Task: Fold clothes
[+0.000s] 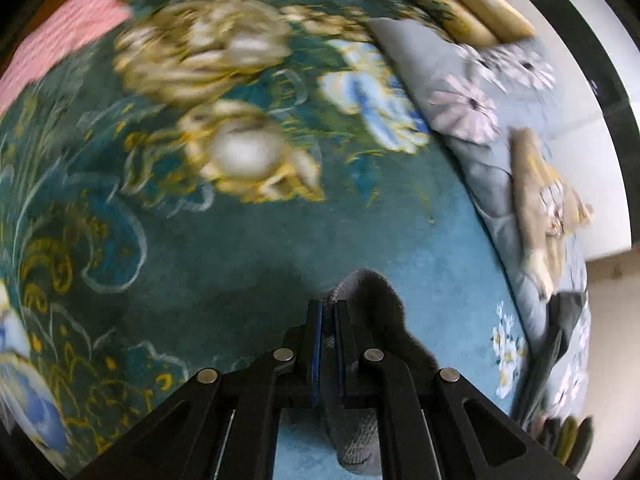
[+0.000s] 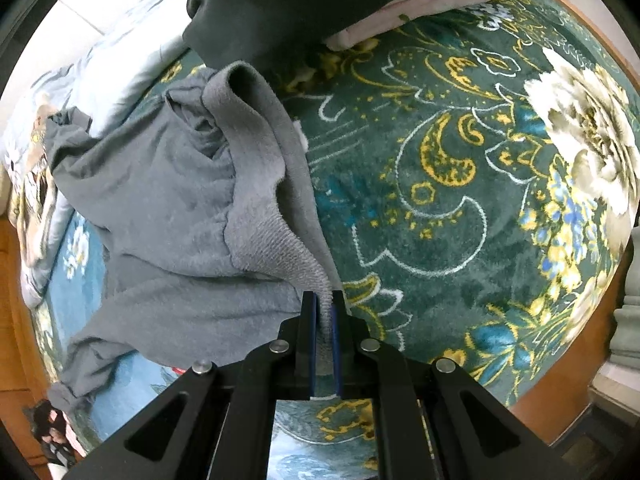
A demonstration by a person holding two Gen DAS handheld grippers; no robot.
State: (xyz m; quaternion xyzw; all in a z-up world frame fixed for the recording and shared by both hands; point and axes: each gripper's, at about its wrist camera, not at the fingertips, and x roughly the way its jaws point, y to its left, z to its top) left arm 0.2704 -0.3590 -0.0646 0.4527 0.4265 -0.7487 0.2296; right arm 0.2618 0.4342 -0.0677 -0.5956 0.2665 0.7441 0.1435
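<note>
A grey fleece sweatshirt (image 2: pixel 172 200) lies crumpled on the green floral blanket (image 2: pixel 440 184), spreading left of my right gripper. My right gripper (image 2: pixel 325 308) is shut on the sweatshirt's ribbed hem, which runs up from the jaws. In the left wrist view my left gripper (image 1: pixel 328 312) is shut on another ribbed edge of the grey sweatshirt (image 1: pixel 372 300), which bunches over the right finger and hangs below the jaws. The blanket (image 1: pixel 200 240) fills the view beyond it, blurred.
A stack of folded clothes, dark grey (image 2: pixel 288 8) over pink (image 2: pixel 420 4), sits at the blanket's far edge. A grey floral pillow (image 1: pixel 472 92), rolled yellow bedding (image 1: pixel 480 8) and a pink knit item (image 1: pixel 60 40) lie around the blanket. Wooden floor (image 2: pixel 560 392) shows at right.
</note>
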